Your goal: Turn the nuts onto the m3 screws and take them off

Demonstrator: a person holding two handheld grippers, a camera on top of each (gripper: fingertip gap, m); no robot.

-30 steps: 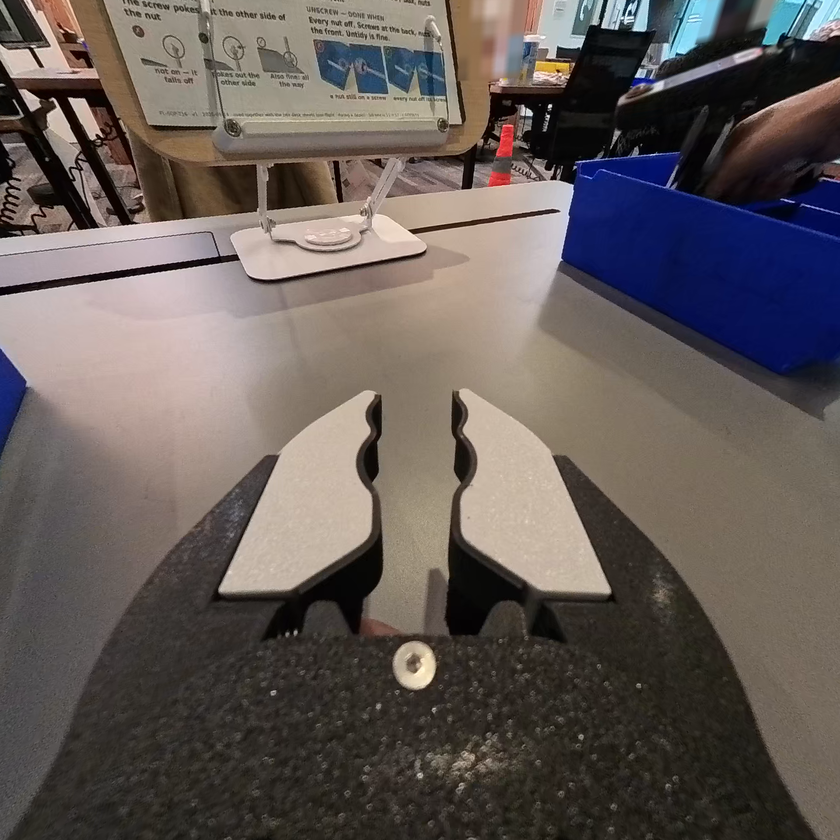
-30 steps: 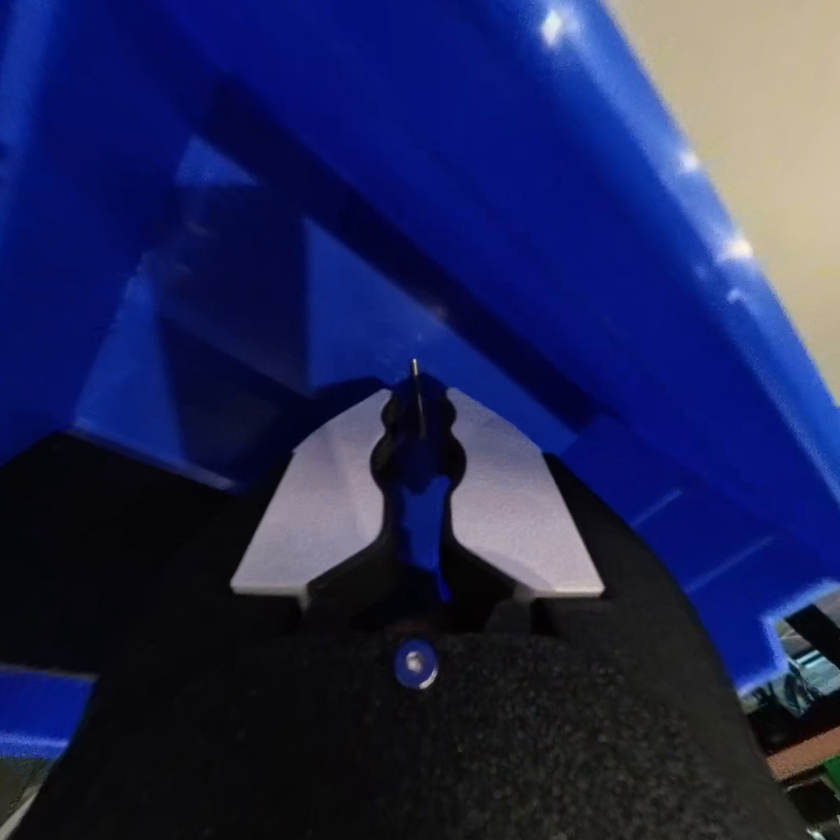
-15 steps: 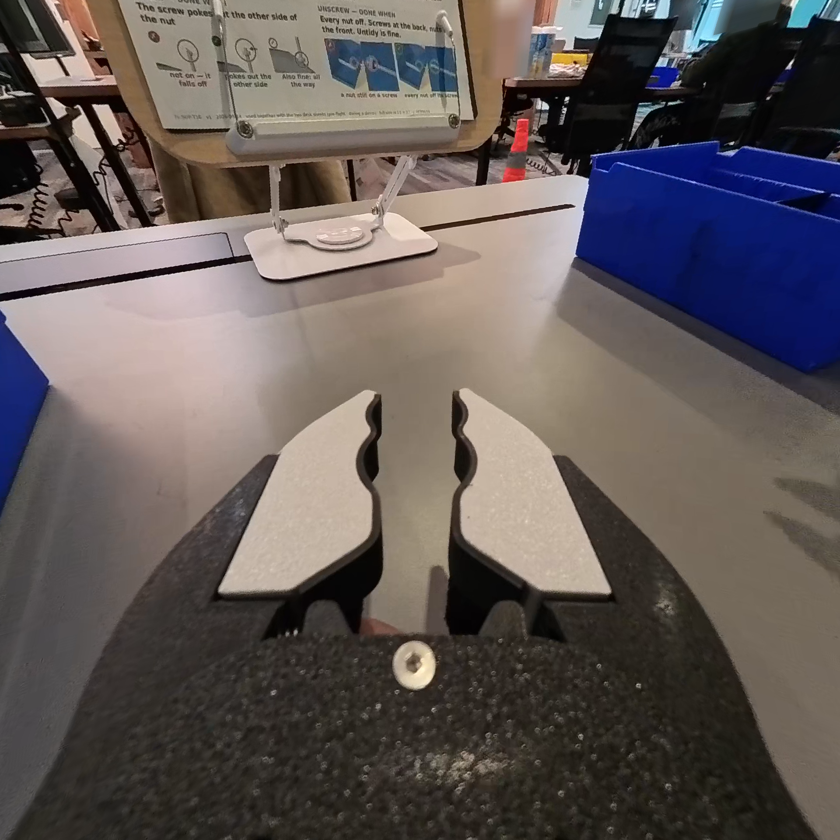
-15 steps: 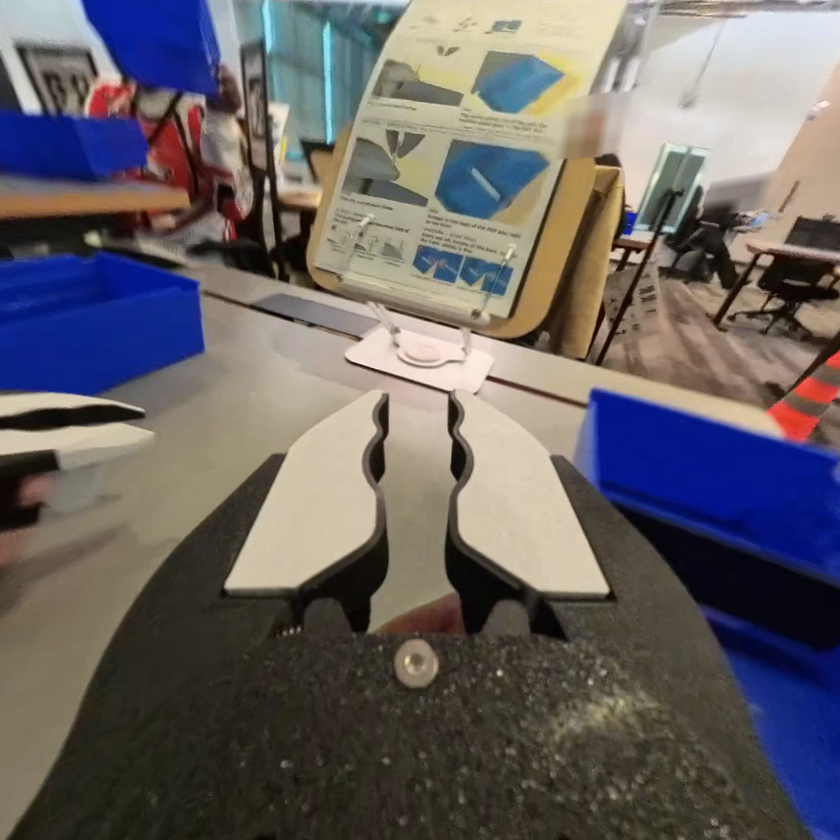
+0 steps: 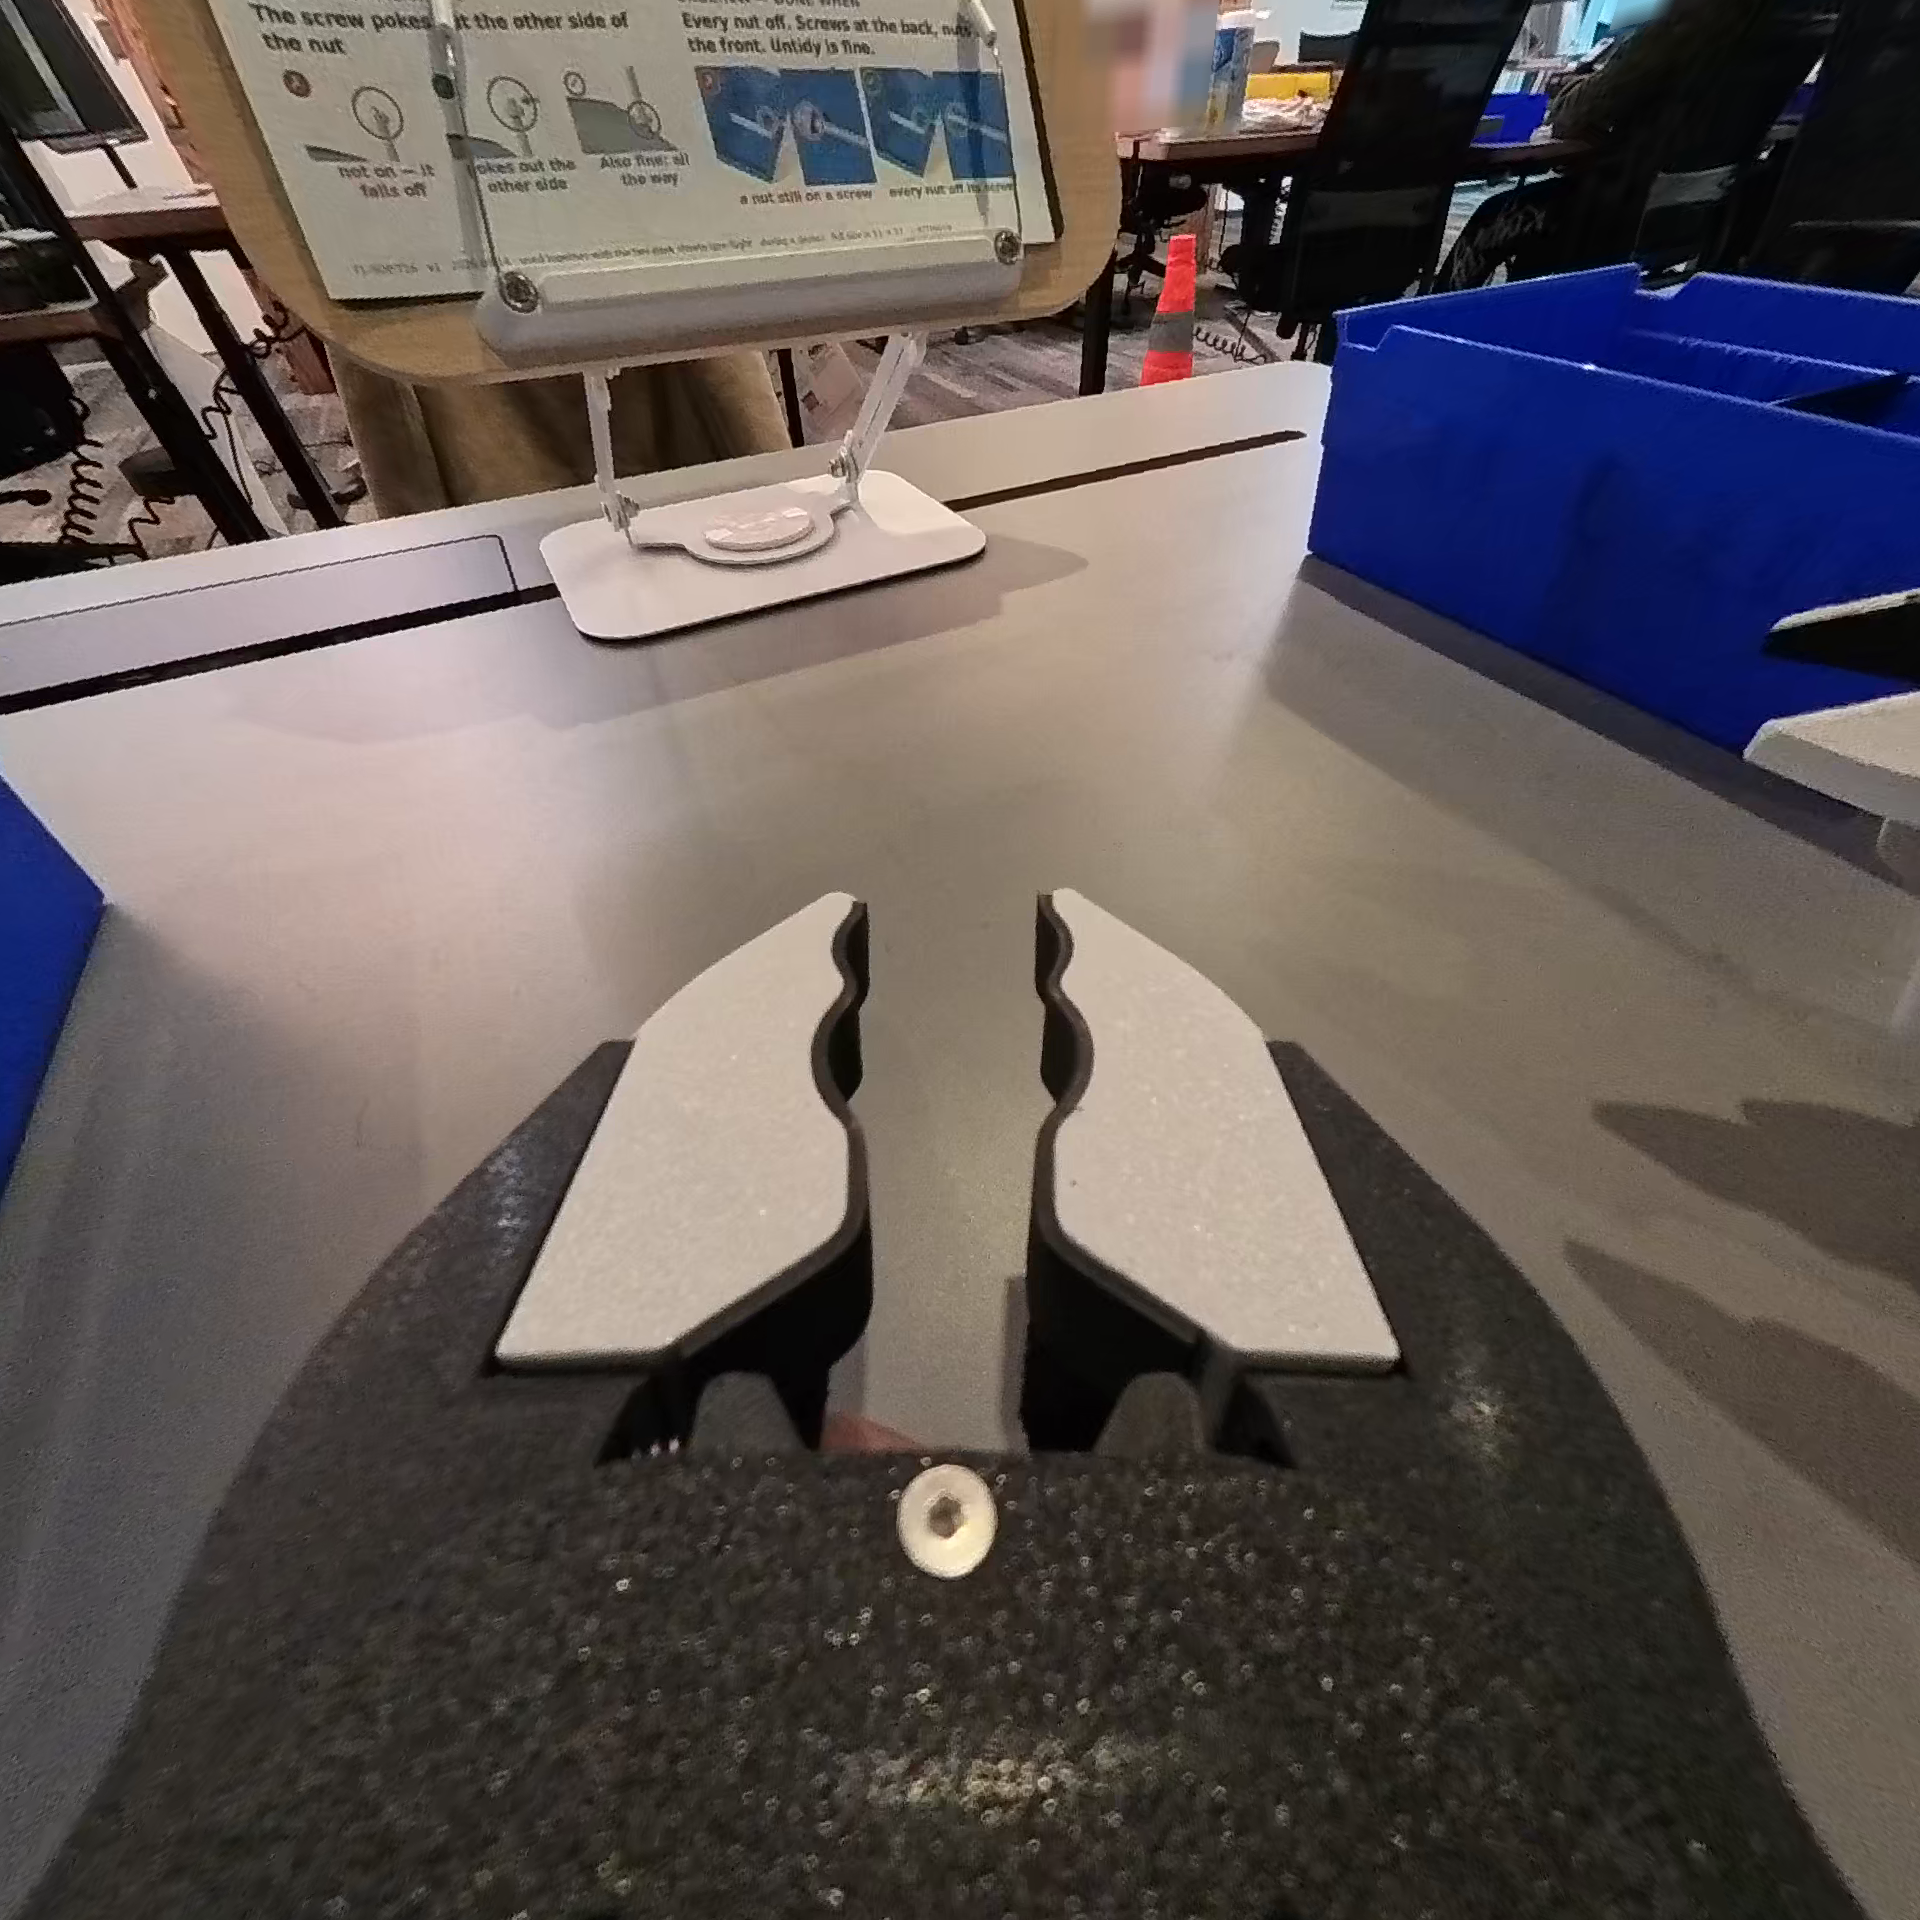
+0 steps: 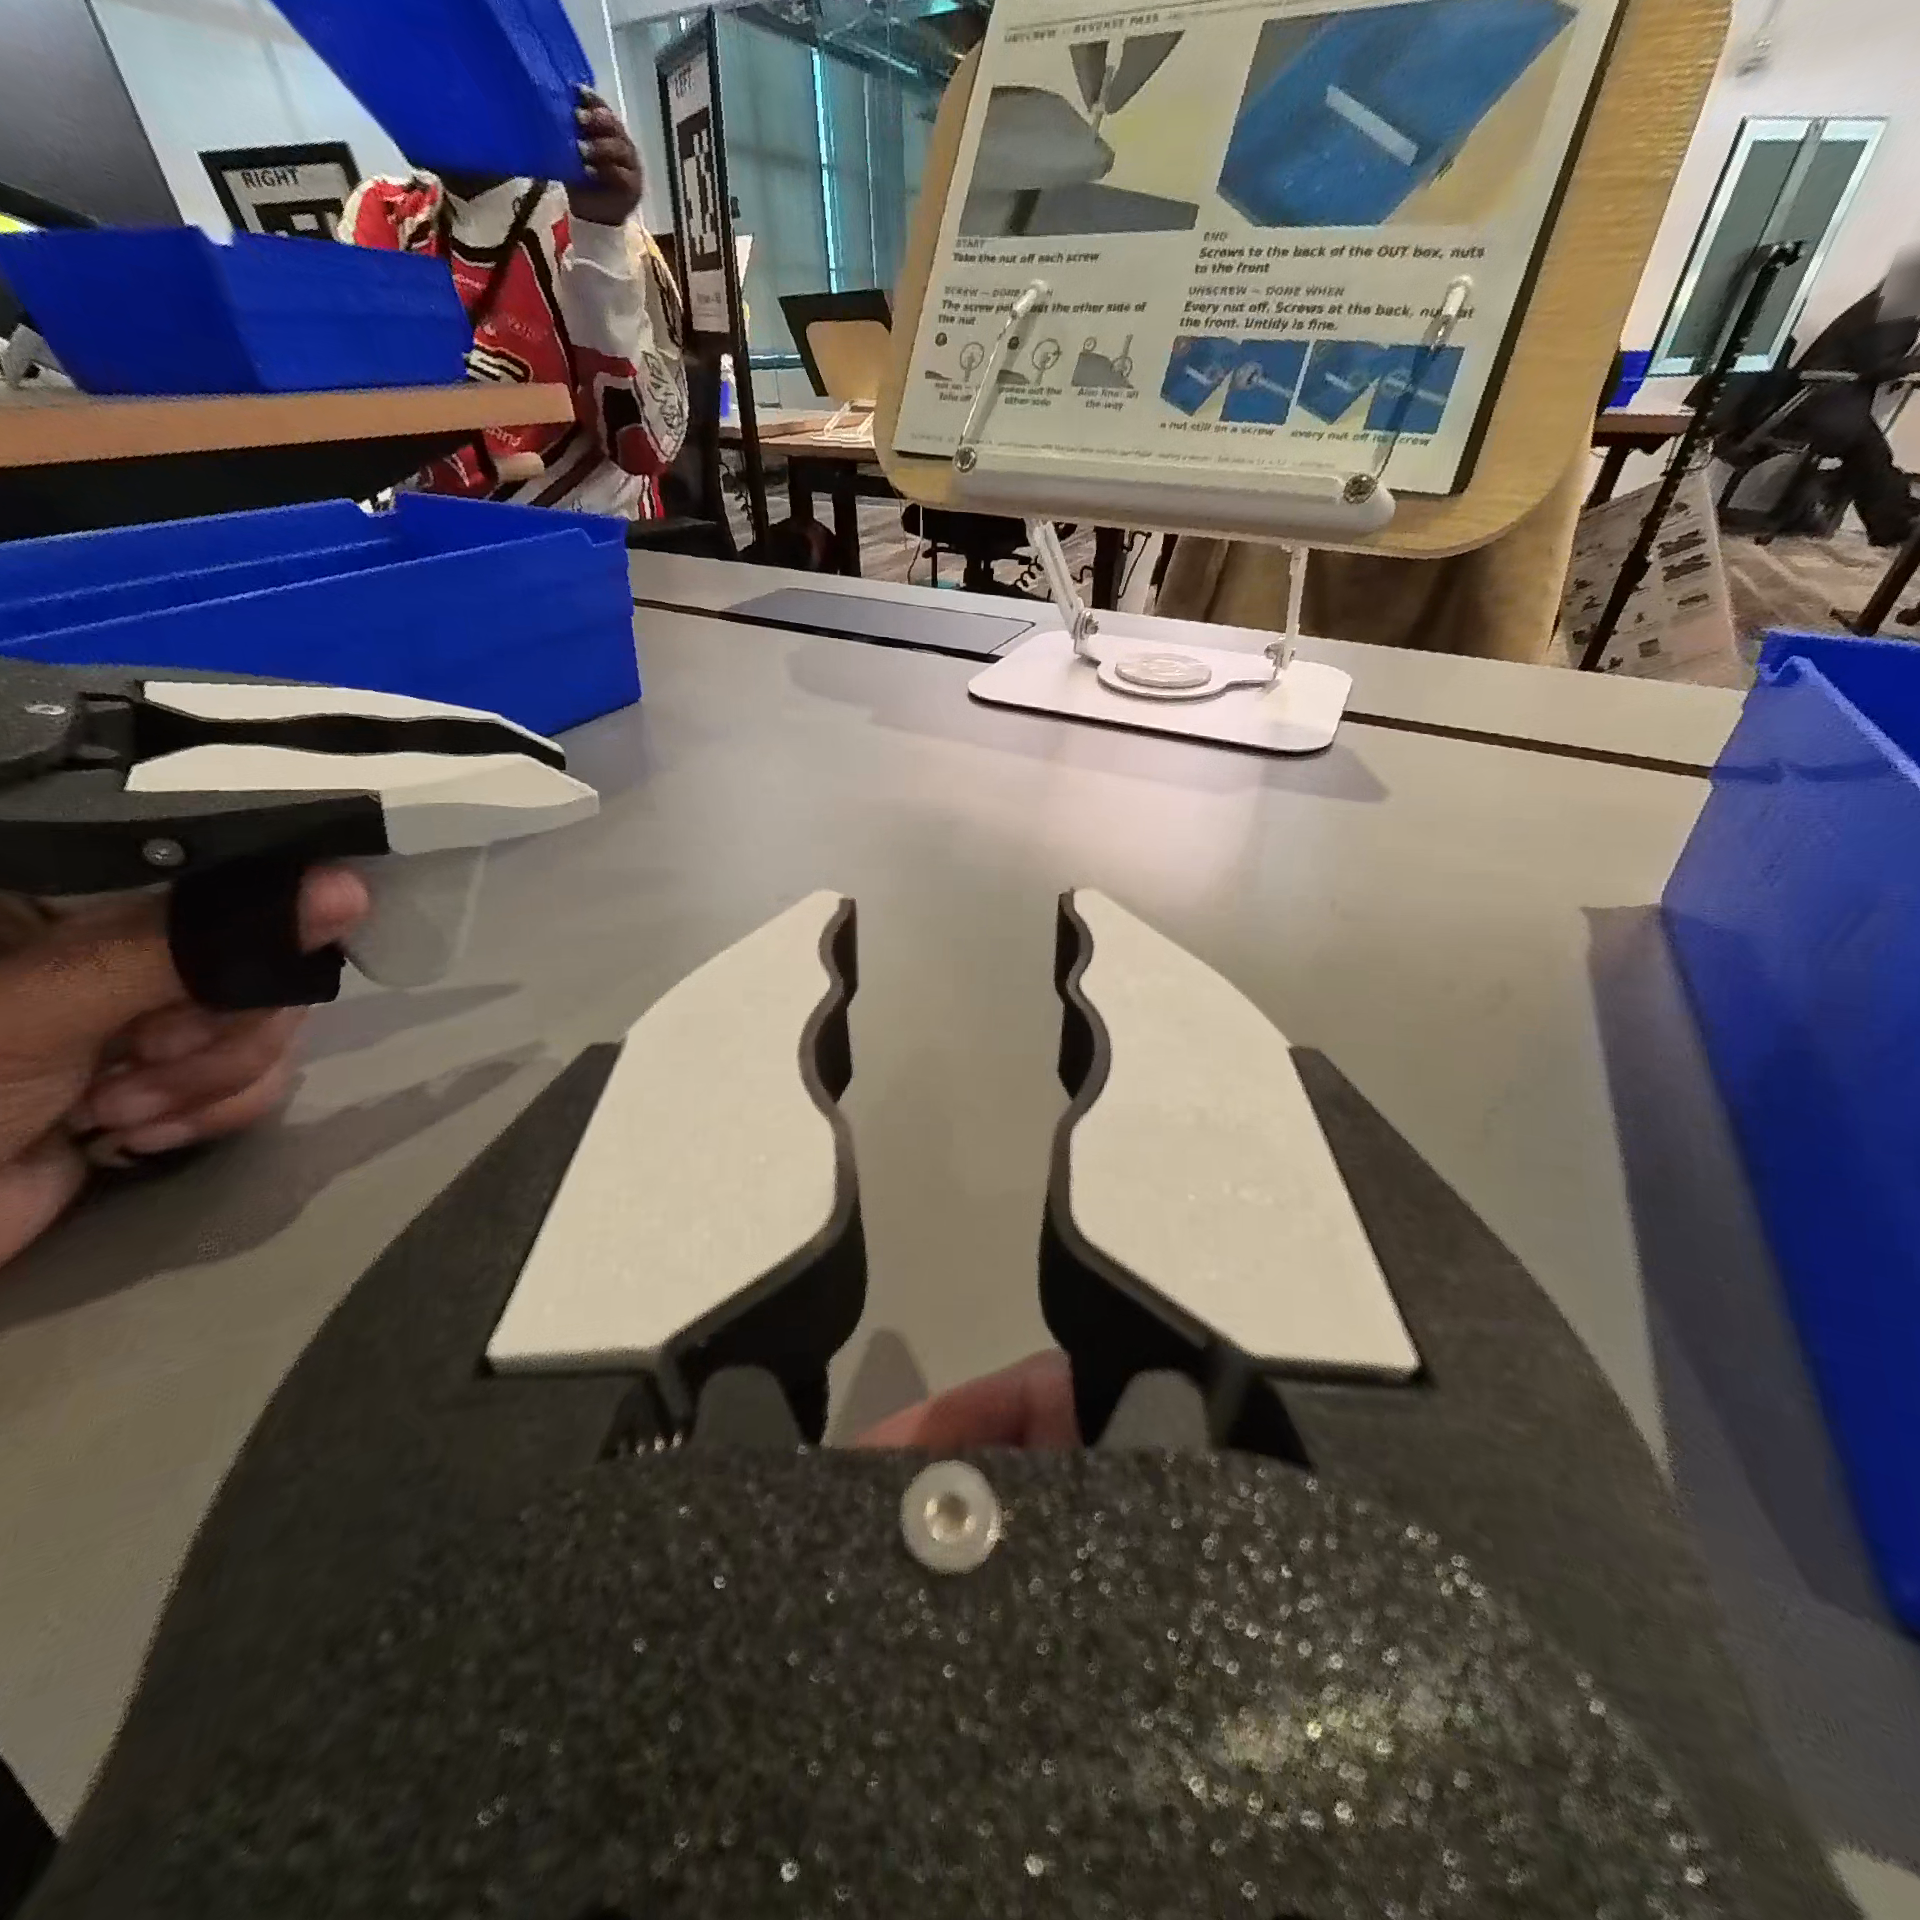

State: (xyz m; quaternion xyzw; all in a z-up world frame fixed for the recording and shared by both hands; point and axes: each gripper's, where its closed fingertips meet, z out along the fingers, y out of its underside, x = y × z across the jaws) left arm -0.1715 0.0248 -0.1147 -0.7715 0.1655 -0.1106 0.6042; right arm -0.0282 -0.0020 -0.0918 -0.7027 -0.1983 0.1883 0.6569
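Note:
No screws or nuts show in either view. My left gripper (image 5: 948, 914) is open and empty, low over the grey table (image 5: 1039, 748). It also shows in the right wrist view (image 6: 577, 779) at the left, held by a hand. My right gripper (image 6: 956, 909) is open and empty over the table's middle. Its fingertips (image 5: 1849, 727) show at the right edge of the left wrist view. A blue bin (image 5: 1610, 540) stands on the right; its inside is mostly hidden. Another blue bin (image 6: 364, 623) stands on the left.
An instruction sheet on a white stand (image 6: 1164, 686) sits at the table's far edge. The right bin's wall (image 6: 1808, 987) is close beside my right gripper. Behind the left side, a shelf holds a blue bin (image 6: 239, 312), and a person lifts another blue bin (image 6: 447, 83).
My right gripper has come out of the blue bin, where it was closed on a thin metal piece, and is now open and empty over the table. My left gripper has barely moved.

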